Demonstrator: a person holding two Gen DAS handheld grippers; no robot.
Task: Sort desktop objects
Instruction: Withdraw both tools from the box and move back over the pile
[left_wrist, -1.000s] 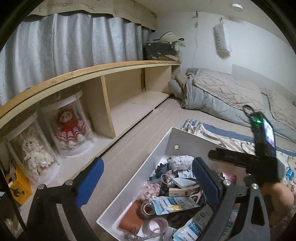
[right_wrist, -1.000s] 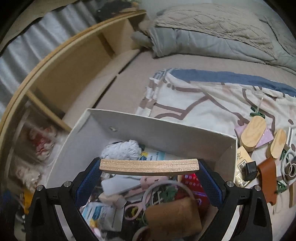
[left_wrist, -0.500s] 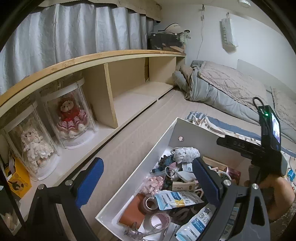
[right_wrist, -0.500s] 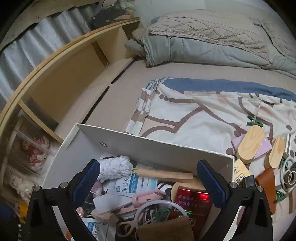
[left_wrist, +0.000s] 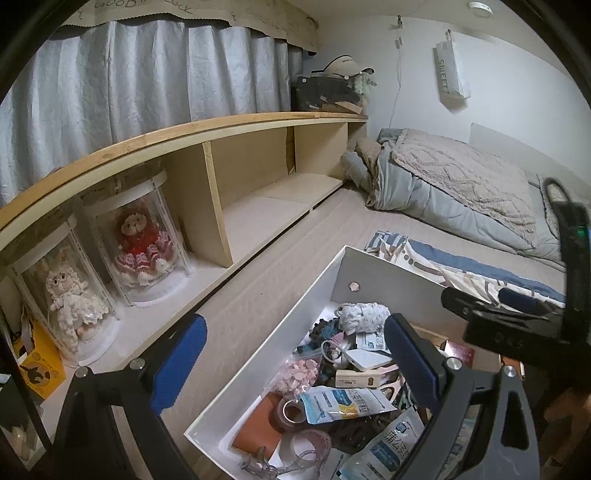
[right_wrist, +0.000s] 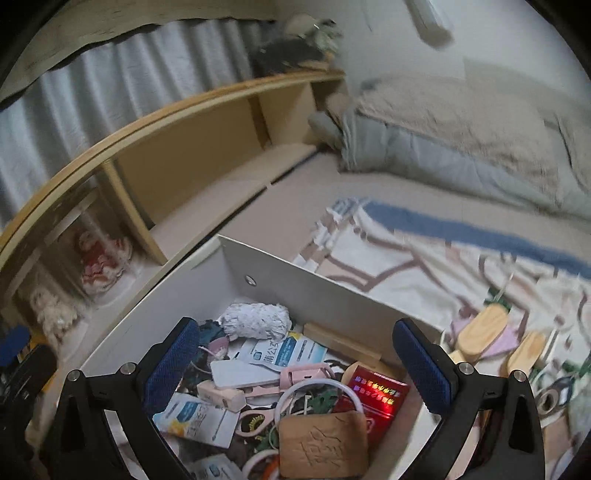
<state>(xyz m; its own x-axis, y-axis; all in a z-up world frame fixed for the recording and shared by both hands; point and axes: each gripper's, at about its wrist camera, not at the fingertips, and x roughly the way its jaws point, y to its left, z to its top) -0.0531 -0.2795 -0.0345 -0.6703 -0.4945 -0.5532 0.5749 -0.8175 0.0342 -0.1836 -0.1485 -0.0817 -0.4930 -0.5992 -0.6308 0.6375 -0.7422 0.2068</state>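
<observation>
We see our right gripper (right_wrist: 297, 363) spread and empty above the white box (right_wrist: 332, 291), wooden strip (right_wrist: 341, 341) lying along its far wall, left gripper (left_wrist: 295, 363) likewise spread.

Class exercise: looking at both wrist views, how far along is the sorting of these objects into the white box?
Done: the white box already holds a jumble, including a wooden strip against its far wall and a red packet. In hand: nothing; the right gripper and left gripper are both open. Left: wooden ovals and other small pieces remain on the patterned cloth.
</observation>
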